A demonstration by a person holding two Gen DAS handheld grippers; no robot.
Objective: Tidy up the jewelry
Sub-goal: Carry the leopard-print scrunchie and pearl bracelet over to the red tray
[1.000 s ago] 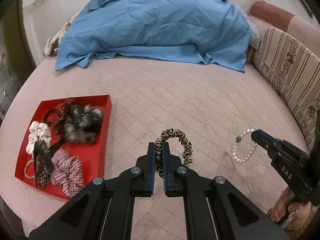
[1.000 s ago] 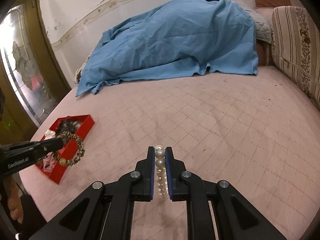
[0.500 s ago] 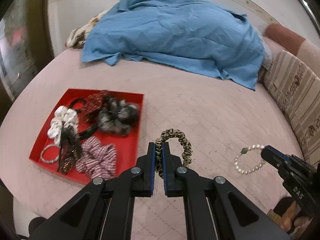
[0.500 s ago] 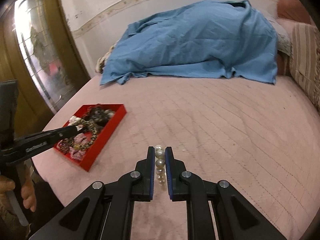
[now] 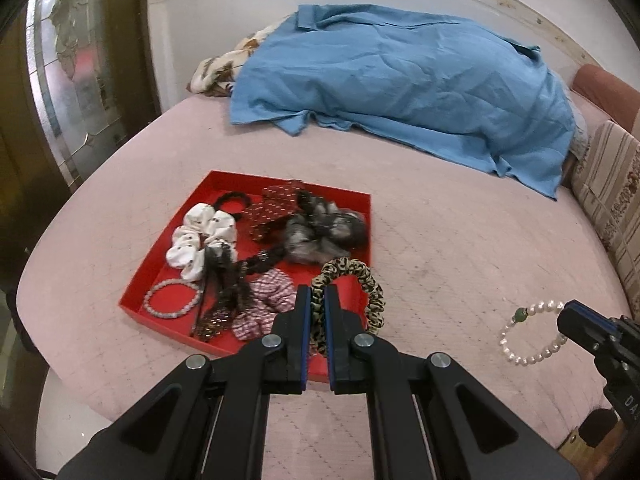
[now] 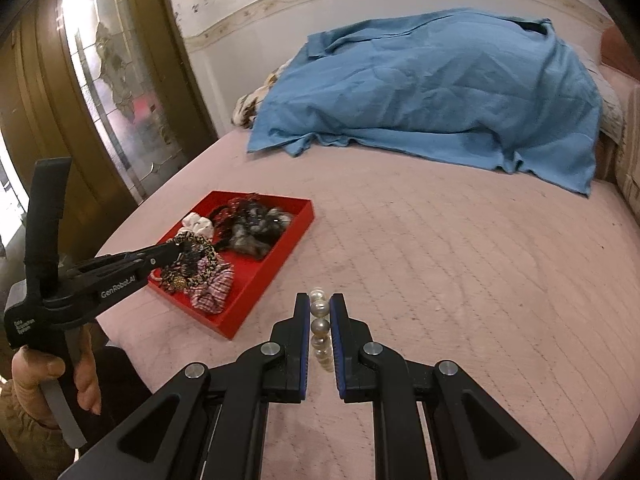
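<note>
My left gripper [image 5: 318,294] is shut on a leopard-print scrunchie [image 5: 368,284] and holds it over the near right corner of the red tray [image 5: 362,200]. The tray holds several scrunchies, hair ties and a bead bracelet [image 5: 172,300]. My right gripper [image 6: 320,300] is shut on a pearl bracelet [image 6: 319,326] above the pink bed, right of the tray [image 6: 272,280]. The left wrist view shows that bracelet [image 5: 528,334] hanging from the right gripper [image 5: 572,320]. The right wrist view shows the left gripper [image 6: 176,248] with the scrunchie [image 6: 200,248] above the tray.
A blue sheet [image 5: 400,80] covers a mound at the far side of the bed [image 5: 460,248]. A striped cushion [image 5: 612,200] lies at the right. A wooden door with glass [image 6: 112,92] stands to the left, past the bed's edge.
Both grippers have swung left toward the red tray. The leopard scrunchie now hangs over the tray's near right corner. Both stay shut on their items.
</note>
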